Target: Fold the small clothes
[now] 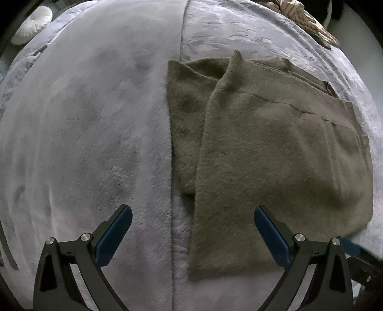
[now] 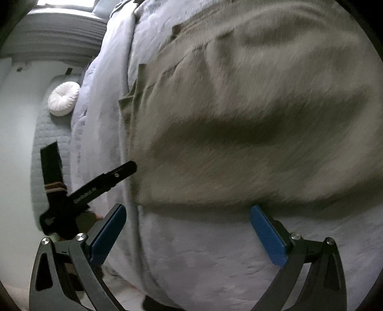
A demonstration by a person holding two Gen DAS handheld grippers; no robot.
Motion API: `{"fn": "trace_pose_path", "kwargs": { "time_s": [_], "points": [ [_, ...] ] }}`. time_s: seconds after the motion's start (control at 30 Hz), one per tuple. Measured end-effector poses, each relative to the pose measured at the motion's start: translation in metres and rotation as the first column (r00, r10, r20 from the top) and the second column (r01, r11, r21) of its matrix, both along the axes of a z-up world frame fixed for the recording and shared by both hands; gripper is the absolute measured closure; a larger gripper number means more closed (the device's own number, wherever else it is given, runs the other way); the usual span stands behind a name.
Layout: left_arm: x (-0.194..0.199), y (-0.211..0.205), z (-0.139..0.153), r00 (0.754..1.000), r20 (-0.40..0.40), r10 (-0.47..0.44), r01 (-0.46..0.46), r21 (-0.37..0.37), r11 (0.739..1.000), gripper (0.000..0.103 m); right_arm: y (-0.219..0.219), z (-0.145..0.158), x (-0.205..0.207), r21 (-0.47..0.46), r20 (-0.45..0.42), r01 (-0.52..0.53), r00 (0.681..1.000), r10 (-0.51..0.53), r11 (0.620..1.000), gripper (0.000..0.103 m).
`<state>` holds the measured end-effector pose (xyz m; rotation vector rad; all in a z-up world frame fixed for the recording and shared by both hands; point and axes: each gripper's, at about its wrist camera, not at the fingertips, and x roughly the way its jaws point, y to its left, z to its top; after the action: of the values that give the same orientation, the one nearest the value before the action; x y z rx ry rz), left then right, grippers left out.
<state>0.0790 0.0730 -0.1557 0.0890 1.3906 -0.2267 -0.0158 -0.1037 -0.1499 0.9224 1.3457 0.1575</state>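
An olive-green fuzzy knit sweater (image 1: 275, 148) lies partly folded on a grey plush bed cover (image 1: 91, 134), with one sleeve laid lengthwise over its left side. My left gripper (image 1: 192, 211) is open and empty, just above the sweater's near edge. My right gripper (image 2: 188, 211) is open and empty, over the cover just short of the sweater (image 2: 251, 114), which fills the upper right of the blurred right wrist view. The left gripper (image 2: 95, 189) also shows at the left of that view.
A white round cushion (image 1: 32, 25) lies at the far left of the bed and also shows in the right wrist view (image 2: 63, 99). A beige knotted cushion (image 1: 304, 16) sits at the far right. A quilted grey bench (image 2: 45, 148) stands beside the bed.
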Motion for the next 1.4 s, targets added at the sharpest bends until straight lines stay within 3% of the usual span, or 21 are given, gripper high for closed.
{"fn": "trace_pose_path", "kwargs": {
  "time_s": [0.23,0.47,0.6,0.7,0.93,1.1,1.3,1.4],
  "points": [
    [0.000,0.020,-0.008,1.000,0.003,0.012,-0.012,-0.001,1.000,0.001,0.015,-0.012,0.007,0.125,-0.022,0.047,0.999,-0.045,0.991,0.000],
    [-0.001,0.057,-0.012,0.999,-0.010,0.052,-0.053,-0.076,0.996,0.001,0.028,-0.029,0.019,0.282,-0.042,0.143,0.990,-0.137,0.949,0.000],
    [0.003,0.075,-0.009,0.997,-0.014,0.078,-0.079,-0.103,0.992,0.001,0.040,-0.025,0.032,0.307,-0.014,0.120,0.992,-0.122,0.944,0.000],
    [0.004,0.088,-0.008,0.994,-0.015,0.104,-0.105,-0.119,0.987,0.001,0.047,-0.035,0.035,0.319,-0.049,0.134,0.991,-0.125,0.938,0.000],
    [0.000,0.106,0.013,0.986,-0.029,0.165,-0.168,-0.175,0.970,0.001,0.057,-0.053,0.037,0.401,-0.079,0.234,0.972,-0.221,0.886,0.000],
    [-0.004,0.106,0.015,0.986,-0.034,0.162,-0.165,-0.187,0.968,0.001,0.059,-0.054,0.040,0.494,-0.075,0.281,0.957,-0.282,0.823,0.001],
    [0.003,0.105,0.017,0.986,-0.042,0.164,-0.169,-0.222,0.960,0.001,0.065,-0.058,0.014,0.403,-0.122,0.205,0.978,-0.169,0.892,0.001],
    [0.006,0.109,0.019,0.985,-0.046,0.166,-0.172,-0.244,0.954,0.001,0.056,-0.064,0.000,0.383,-0.107,0.243,0.970,-0.219,0.891,0.002]
  ]
}}
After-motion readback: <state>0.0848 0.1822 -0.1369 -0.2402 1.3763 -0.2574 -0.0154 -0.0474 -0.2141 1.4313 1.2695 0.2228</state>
